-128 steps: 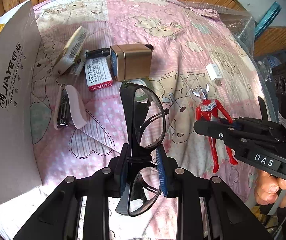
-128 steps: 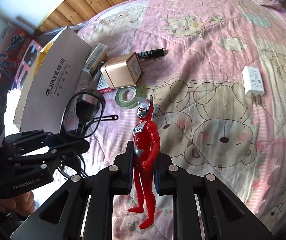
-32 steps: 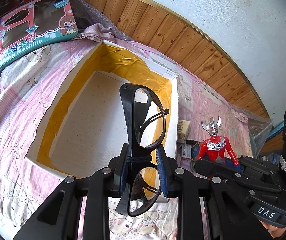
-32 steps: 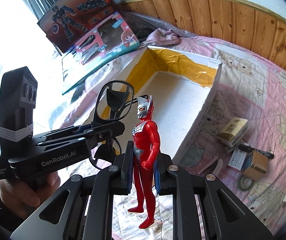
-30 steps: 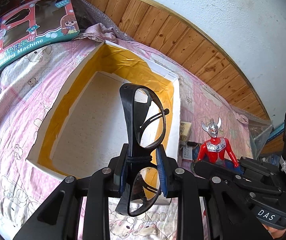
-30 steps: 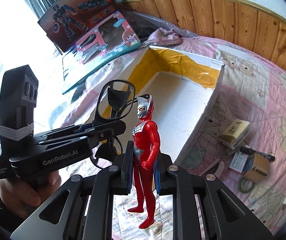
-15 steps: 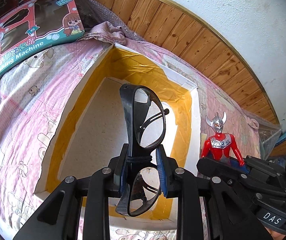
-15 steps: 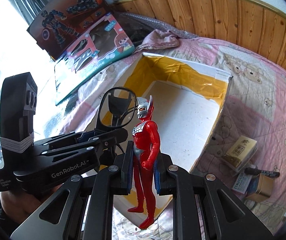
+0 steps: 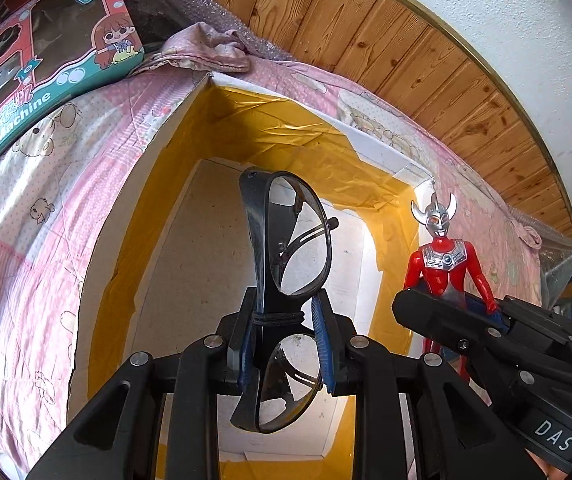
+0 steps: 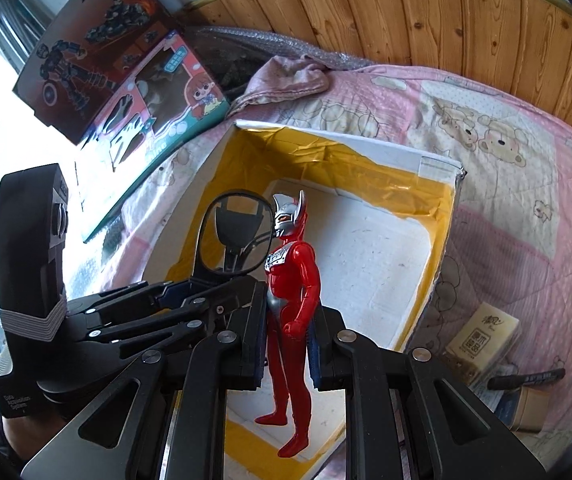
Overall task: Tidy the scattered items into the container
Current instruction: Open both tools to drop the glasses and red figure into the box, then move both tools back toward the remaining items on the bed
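Note:
My left gripper (image 9: 286, 332) is shut on black-framed glasses (image 9: 286, 240), held upright over the open white cardboard box (image 9: 153, 184) lined with yellow tape. My right gripper (image 10: 289, 340) is shut on a red and silver hero figure (image 10: 292, 280), upright above the same box (image 10: 438, 248). In the left wrist view the figure (image 9: 442, 256) and the right gripper (image 9: 446, 316) stand at the right, over the box's right wall. In the right wrist view the left gripper (image 10: 189, 292) with the glasses (image 10: 233, 236) sits just left of the figure. The box floor looks bare.
The box lies on a pink bear-print quilt (image 10: 506, 152). Toy boxes (image 9: 33, 52) lean at the far left by a wood-panelled wall (image 9: 386, 52). Right of the box lie a small cream carton (image 10: 482, 332), a black marker (image 10: 526, 380) and a gold box (image 10: 534, 408).
Both grippers have carried their items from the scattered pile to above the box. Over the last second they came closer, so the box fills more of both views.

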